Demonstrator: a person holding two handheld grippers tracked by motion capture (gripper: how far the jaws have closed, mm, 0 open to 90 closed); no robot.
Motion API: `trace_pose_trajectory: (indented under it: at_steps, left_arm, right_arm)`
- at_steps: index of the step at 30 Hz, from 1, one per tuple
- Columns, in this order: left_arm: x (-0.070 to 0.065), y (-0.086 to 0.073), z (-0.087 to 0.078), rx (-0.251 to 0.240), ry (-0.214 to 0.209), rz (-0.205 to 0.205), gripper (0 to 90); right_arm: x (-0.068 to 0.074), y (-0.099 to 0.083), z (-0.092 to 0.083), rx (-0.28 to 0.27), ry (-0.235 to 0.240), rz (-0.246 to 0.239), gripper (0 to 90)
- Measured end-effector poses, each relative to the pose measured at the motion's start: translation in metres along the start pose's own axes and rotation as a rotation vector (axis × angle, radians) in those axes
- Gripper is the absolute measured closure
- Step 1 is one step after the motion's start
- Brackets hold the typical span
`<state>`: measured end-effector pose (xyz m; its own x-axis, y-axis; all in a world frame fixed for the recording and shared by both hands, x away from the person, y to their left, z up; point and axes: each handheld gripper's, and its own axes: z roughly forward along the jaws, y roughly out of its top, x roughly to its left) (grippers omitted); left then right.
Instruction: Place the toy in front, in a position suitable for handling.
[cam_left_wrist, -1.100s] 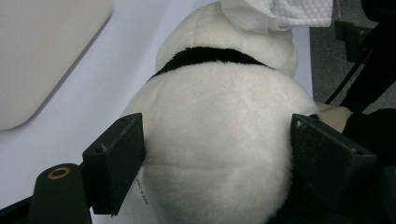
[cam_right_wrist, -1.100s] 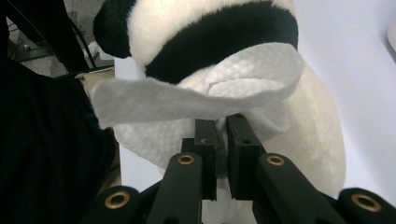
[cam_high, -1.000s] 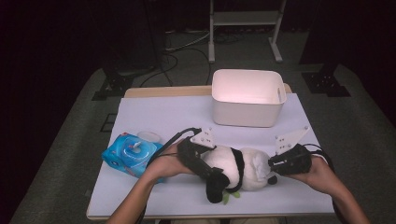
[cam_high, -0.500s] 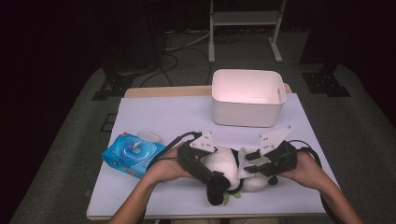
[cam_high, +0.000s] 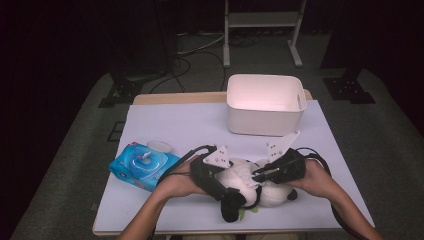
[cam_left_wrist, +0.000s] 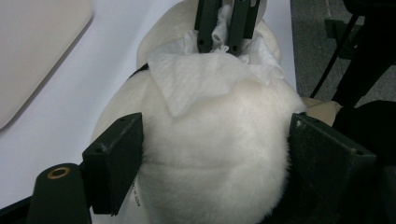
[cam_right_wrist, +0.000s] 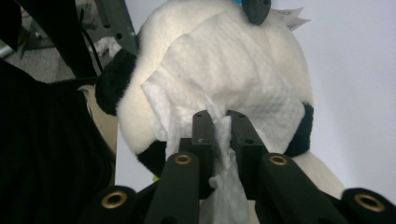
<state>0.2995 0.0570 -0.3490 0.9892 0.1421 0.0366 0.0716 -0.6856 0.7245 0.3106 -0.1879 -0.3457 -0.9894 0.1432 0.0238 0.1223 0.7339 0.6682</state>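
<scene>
Since a second ago the right gripper (cam_high: 260, 172) has come in from the table's right edge onto the plush panda (cam_high: 250, 182); its jaws have just been closing and now pinch a white wipe (cam_right_wrist: 233, 88) between them. Left gripper (cam_high: 232, 192) unmoved, jaws spread wide and clamped on the panda's white body, one pad on each flank in the left gripper view.

Panda lies on its side at the near edge of the table (cam_high: 175, 120), about 6 o'clock from the table's centre, black limb (cam_high: 231, 210) sticking out toward the person. Wipe is draped over the top of the white fur, crumpled end drawn up into the right gripper's pinch; the rest lies flat on the plush. In the left gripper view the right gripper's jaws come in at 12 o'clock, wipe (cam_left_wrist: 205, 77) bunched between them.

Around: blue wipes pack (cam_high: 142, 165) at 9 o'clock from the panda, close to the left hand (cam_high: 175, 182), with a round flip lid (cam_high: 159, 146) open beside it. White plastic bin (cam_high: 265, 102) at 12 o'clock, well apart, toward the far edge. Right hand (cam_high: 315, 177) at 3 o'clock from the panda. Nothing lies between the panda and the bin.

Writing: a small white tag (cam_right_wrist: 289, 18) on the panda in the right gripper view, print too small to read. Faint print along the seam near the left jaw in the left gripper view, unreadable. Pack label not legible.
</scene>
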Motion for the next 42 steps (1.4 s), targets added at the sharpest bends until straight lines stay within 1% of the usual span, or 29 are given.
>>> trace_pose_trajectory:
  at_steps: [3, 5, 7, 9, 10, 12, 14, 15, 17, 19, 21, 24, 25, 27, 30, 32, 34, 35, 39, 42]
  left_arm:
    - [0.001, 0.001, -0.001, 0.005, 0.001, 0.0, 19.0]
    - [0.002, 0.0, -0.002, -0.003, 0.006, -0.005, 19.0]
    - [0.002, 0.0, -0.003, -0.004, 0.005, -0.005, 19.0]
    - [0.003, 0.0, -0.003, -0.005, 0.005, -0.012, 19.0]
    - [0.002, 0.0, -0.003, -0.004, 0.005, -0.013, 19.0]
    - [0.003, 0.001, -0.004, -0.001, 0.003, -0.009, 18.9]
    - [0.005, 0.003, -0.006, -0.005, 0.0, -0.014, 18.9]
    - [0.006, 0.004, -0.007, -0.007, 0.004, -0.017, 18.9]
    - [0.007, 0.005, -0.008, -0.005, 0.0, -0.032, 18.8]
    - [0.008, 0.005, -0.007, 0.012, 0.002, -0.034, 18.2]
    - [0.009, 0.004, -0.007, 0.019, -0.004, -0.049, 17.2]
    - [0.01, 0.003, -0.006, 0.034, -0.004, -0.062, 15.3]
    - [0.011, 0.002, -0.004, 0.044, -0.004, -0.066, 13.0]
    - [0.012, 0.0, 0.001, 0.051, -0.011, -0.077, 11.5]
    - [0.014, 0.003, 0.004, 0.052, -0.005, -0.068, 11.4]
    - [0.015, 0.006, 0.005, 0.052, -0.002, -0.062, 11.4]
    - [0.017, 0.01, 0.006, 0.058, -0.003, -0.055, 11.4]
    - [0.018, 0.013, 0.006, 0.054, -0.002, -0.052, 11.4]
    - [0.016, 0.021, 0.006, 0.062, -0.012, -0.033, 11.4]
    - [0.016, 0.019, 0.007, 0.075, -0.025, -0.034, 12.3]
  right_arm:
    - [0.002, 0.0, -0.007, 0.022, -0.023, -0.009, 83.0]
    - [0.001, -0.003, -0.012, 0.037, -0.031, -0.001, 83.0]
    - [0.0, -0.008, -0.018, 0.041, -0.036, 0.009, 83.0]
    - [-0.001, -0.016, -0.026, 0.029, -0.048, 0.023, 83.0]
    - [-0.001, -0.02, -0.029, 0.031, -0.057, 0.038, 83.0]
    - [-0.002, -0.029, -0.035, 0.023, -0.062, 0.057, 82.9]
    - [-0.003, -0.039, -0.039, 0.011, -0.07, 0.082, 82.7]
    - [-0.004, -0.043, -0.04, -0.002, -0.066, 0.093, 82.7]
    - [-0.004, -0.049, -0.04, -0.022, -0.053, 0.113, 82.6]
    - [-0.004, -0.053, -0.037, -0.032, -0.037, 0.119, 82.7]
    - [-0.003, -0.055, -0.035, -0.039, -0.027, 0.126, 82.7]
    - [-0.002, -0.059, -0.032, -0.039, -0.009, 0.133, 82.8]
    - [-0.001, -0.06, -0.031, -0.038, -0.001, 0.132, 82.9]
    - [0.003, -0.062, -0.029, -0.031, 0.008, 0.131, 83.0]
    - [0.006, -0.066, -0.028, -0.035, 0.009, 0.138, 83.0]
    - [0.007, -0.07, -0.029, -0.042, 0.014, 0.142, 83.0]
    - [0.009, -0.073, -0.029, -0.046, 0.016, 0.16, 83.0]
    - [0.009, -0.075, -0.029, -0.05, 0.015, 0.157, 83.0]
    - [0.012, -0.079, -0.03, -0.057, 0.017, 0.168, 83.0]
    - [0.012, -0.08, -0.03, -0.065, 0.013, 0.165, 82.9]
